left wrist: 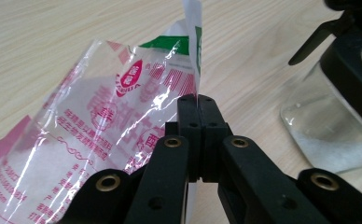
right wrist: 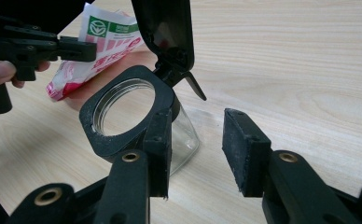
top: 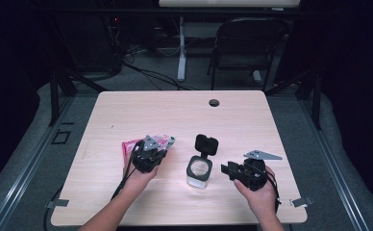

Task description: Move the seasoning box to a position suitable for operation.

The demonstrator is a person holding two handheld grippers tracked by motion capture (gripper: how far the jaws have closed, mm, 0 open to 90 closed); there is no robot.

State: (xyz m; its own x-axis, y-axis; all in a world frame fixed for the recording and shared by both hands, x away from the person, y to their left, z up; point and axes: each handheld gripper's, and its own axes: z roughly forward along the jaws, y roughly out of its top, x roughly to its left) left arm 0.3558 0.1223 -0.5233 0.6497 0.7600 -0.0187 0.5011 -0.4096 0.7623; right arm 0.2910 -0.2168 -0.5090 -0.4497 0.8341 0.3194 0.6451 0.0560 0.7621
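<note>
Here, the left hand-held gripper (left wrist: 198, 103) pinches a plastic bag's (left wrist: 100, 140) edge; the right hand-held gripper (right wrist: 198, 149) stands wide, empty, beside the open-lidded glass jar (right wrist: 132, 116).

Dark room, grey carpet (top: 141, 82), folding chair (top: 244, 45), wooden table (top: 175, 110)

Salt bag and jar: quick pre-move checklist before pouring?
1. Left gripper shut on the bag: ok, jaws pinch its edge.
2. Jar lid open: ok, flipped back.
3. Jar upright on the table: ok.
4. Right gripper steadying the jar: not ok, jaws open, one pad beside the jar, no squeeze.
5. Bag lifted over the jar mouth: not ok, it is beside the jar, to its left in the high view.
6. Bag cut open: cannot tell.
</note>
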